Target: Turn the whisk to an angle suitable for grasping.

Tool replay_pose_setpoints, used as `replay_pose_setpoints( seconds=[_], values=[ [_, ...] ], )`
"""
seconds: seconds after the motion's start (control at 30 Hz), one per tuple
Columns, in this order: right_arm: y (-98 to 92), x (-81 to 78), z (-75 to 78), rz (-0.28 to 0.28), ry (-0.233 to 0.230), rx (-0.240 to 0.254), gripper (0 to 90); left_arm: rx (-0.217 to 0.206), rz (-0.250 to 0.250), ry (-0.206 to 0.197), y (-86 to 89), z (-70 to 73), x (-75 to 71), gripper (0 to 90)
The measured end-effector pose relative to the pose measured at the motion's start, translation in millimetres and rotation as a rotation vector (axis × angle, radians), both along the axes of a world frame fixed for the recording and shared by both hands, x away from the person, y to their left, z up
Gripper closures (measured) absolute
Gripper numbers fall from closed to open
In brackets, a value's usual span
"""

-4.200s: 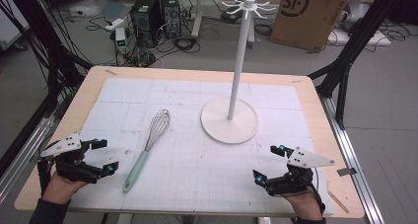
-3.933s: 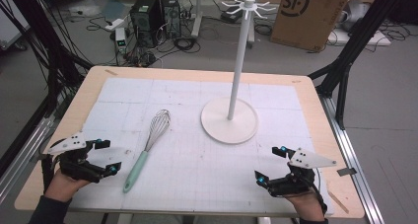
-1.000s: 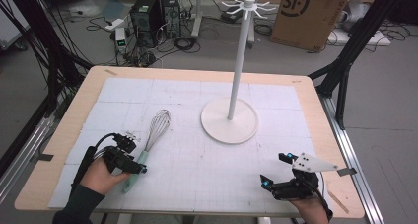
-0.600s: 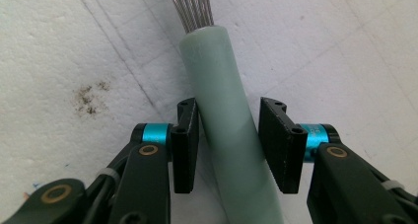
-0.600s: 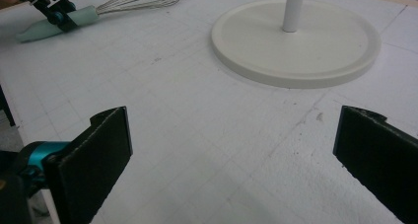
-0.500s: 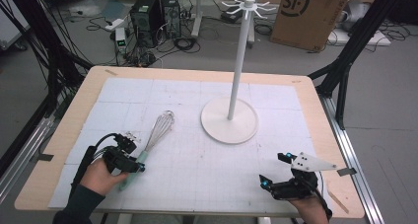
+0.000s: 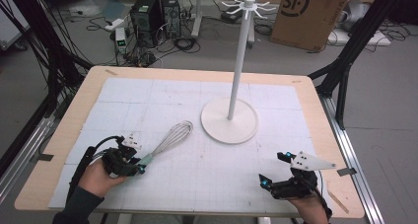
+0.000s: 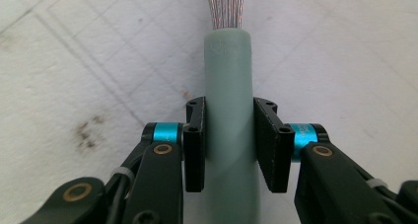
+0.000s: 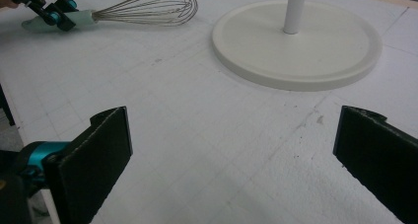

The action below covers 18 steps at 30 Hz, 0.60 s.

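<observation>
A whisk (image 7: 172, 135) with a pale green handle (image 8: 229, 76) lies on the white gridded mat, its wire head pointing toward the stand. My left gripper (image 7: 139, 164) is shut on that handle; its jaws have just been closing, and both pads (image 8: 194, 145) press the handle's sides. From the right gripper view, the whisk (image 9: 148, 7) and the left gripper (image 9: 54, 14) are at the far left. My right gripper (image 7: 272, 169) rests near the front right of the mat. It is open, with only bare mat between its jaws (image 9: 231, 135).
A white hanging stand with a round base (image 7: 217, 125) and a tall pole (image 7: 237, 61) is at the mat's centre right; the base (image 9: 256, 61) lies just ahead of the right gripper. The wooden table edge (image 7: 64, 135) frames the mat. Boxes and cables lie on the floor beyond.
The left gripper's jaws have closed onto the whisk's handle, and the whisk's wire head has swung to the right toward the stand. The right gripper has stayed put.
</observation>
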State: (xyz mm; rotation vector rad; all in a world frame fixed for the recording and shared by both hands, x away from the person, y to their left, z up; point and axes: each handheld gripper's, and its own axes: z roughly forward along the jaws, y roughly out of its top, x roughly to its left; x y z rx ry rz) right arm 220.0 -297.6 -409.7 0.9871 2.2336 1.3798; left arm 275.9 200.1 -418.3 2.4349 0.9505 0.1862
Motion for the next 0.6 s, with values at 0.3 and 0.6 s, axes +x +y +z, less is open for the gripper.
replay_pose_setpoints(
  seconds=[0.3,0.6],
  values=[
    [-1.0,0.0,-0.2,-0.001,0.001,-0.003,0.0,-0.065,-0.098,-0.026,2.7,2.0,-2.0,68.4],
    [-1.2,-0.2,-0.7,-0.006,0.006,-0.005,0.0,-0.136,-0.208,-0.073,2.7,3.0,-3.5,68.4]
  ],
)
